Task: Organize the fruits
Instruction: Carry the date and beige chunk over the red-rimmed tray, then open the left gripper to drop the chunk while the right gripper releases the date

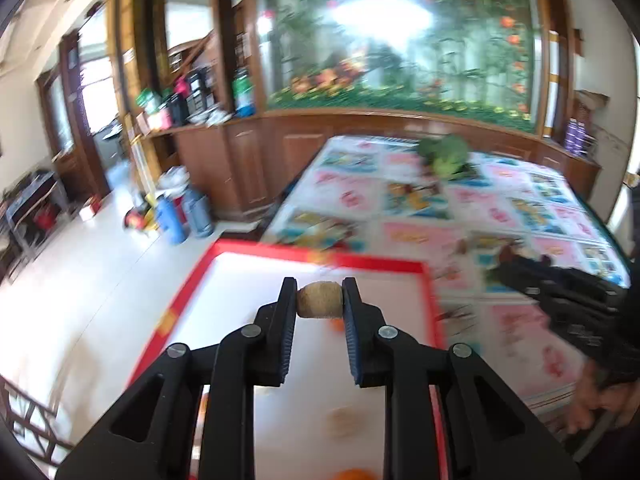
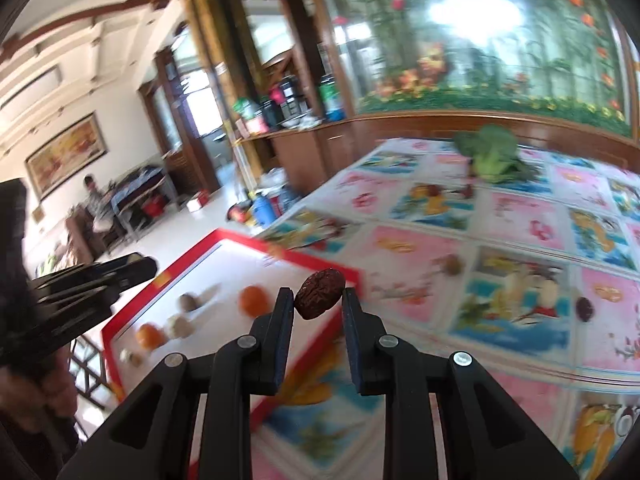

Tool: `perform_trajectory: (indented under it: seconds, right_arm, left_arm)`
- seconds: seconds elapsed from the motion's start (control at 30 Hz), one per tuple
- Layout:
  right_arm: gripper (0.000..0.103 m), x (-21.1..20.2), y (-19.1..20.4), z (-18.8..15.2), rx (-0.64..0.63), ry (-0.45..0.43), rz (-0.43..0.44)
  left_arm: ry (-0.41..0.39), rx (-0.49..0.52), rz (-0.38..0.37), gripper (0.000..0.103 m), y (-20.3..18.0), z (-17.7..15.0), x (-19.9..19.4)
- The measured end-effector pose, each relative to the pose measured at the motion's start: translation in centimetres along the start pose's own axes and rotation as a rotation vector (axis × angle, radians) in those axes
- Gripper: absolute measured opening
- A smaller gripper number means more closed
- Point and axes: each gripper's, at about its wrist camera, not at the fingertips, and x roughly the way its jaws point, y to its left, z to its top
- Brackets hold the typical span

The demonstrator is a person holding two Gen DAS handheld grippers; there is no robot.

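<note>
Brown kiwi clamped in left gripper.

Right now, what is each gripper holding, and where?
Left gripper: kiwi, pinched at its two ends. Right gripper: red date, pinched across its ends.

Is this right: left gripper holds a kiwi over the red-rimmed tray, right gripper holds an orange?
Not quite. The right gripper is shut on a wrinkled dark red date, not an orange; the right wrist view shows it. The left gripper does hold the kiwi over the red-rimmed tray.
</note>
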Motion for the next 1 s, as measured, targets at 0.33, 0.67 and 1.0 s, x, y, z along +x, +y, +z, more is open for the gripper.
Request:
perform_trajectory:
  seconds: [0.33,0.67,1.0]
  right_arm:
    - [0.023,3.7,8.3,-2.4,-0.154,0.125,0.135]
    - [0.023,5.3,12.0,-4.1,-0.222,0.198,0.187]
    - [0.023,6.6,13.0,-5.7,-0.253,0.273,0.194]
  left_arm:
    - [0.105,-0.142,0.135,0.024,10.2,-5.0,1.1]
    - [0.132,-0.141,0.134,0.024,11.7,-6.3,2.1]
    - [0.195,-0.127,0.111,0.024,11.2,-6.2,4.1]
